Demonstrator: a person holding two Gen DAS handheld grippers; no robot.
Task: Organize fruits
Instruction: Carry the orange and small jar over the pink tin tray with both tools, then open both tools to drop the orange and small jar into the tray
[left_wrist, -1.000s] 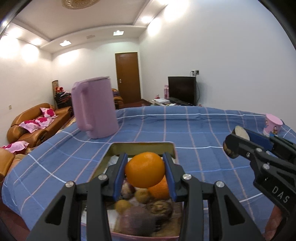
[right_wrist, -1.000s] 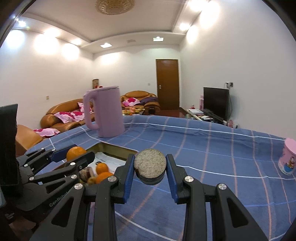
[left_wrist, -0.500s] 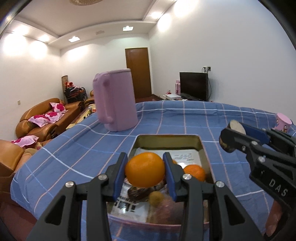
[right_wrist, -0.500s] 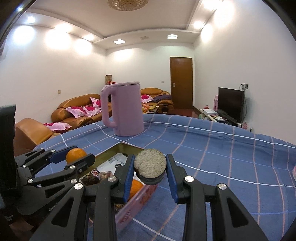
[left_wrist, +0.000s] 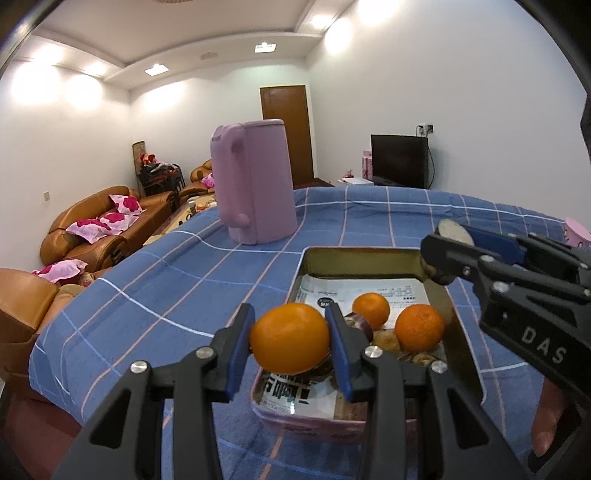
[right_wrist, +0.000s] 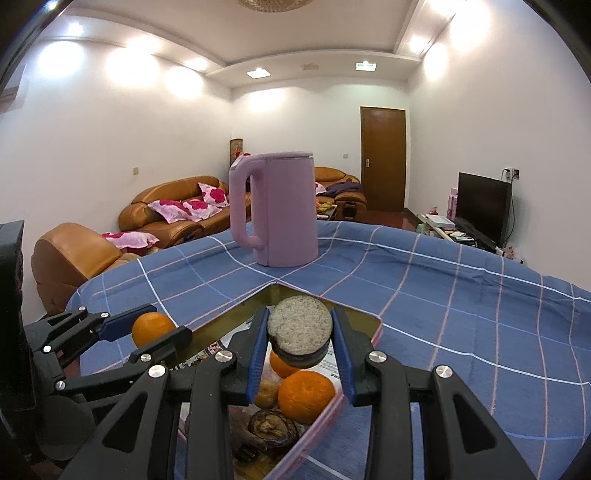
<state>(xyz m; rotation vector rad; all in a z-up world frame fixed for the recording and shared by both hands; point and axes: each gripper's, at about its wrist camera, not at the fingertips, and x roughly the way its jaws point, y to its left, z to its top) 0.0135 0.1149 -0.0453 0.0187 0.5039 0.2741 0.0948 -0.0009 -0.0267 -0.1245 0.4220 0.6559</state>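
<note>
My left gripper (left_wrist: 290, 326) is shut on a whole orange (left_wrist: 290, 343), held just above the near left corner of the pink-rimmed tin tray (left_wrist: 360, 255). From the right wrist view that gripper (right_wrist: 157, 326) and its orange (right_wrist: 149, 326) are at the left. My right gripper (right_wrist: 300, 318) is shut on a round dark fruit with a pale grainy top (right_wrist: 300, 326) and hangs over the tray (right_wrist: 325, 417). In the paper-lined tray lie two oranges (left_wrist: 370, 309) (left_wrist: 419, 328) and some dark wrinkled fruits (right_wrist: 271, 424).
A tall pink kettle (left_wrist: 255, 188) stands on the blue checked tablecloth (left_wrist: 177, 288) behind the tray. A small pink cup (left_wrist: 576, 230) is at the far right. The table's edge drops off at the left toward brown sofas (left_wrist: 96, 225). A hand (left_wrist: 546, 428) shows at bottom right.
Both grippers have swung left. The tray has slid from under the left gripper to its right, and the right gripper has come over the tray. Both grips are unchanged.
</note>
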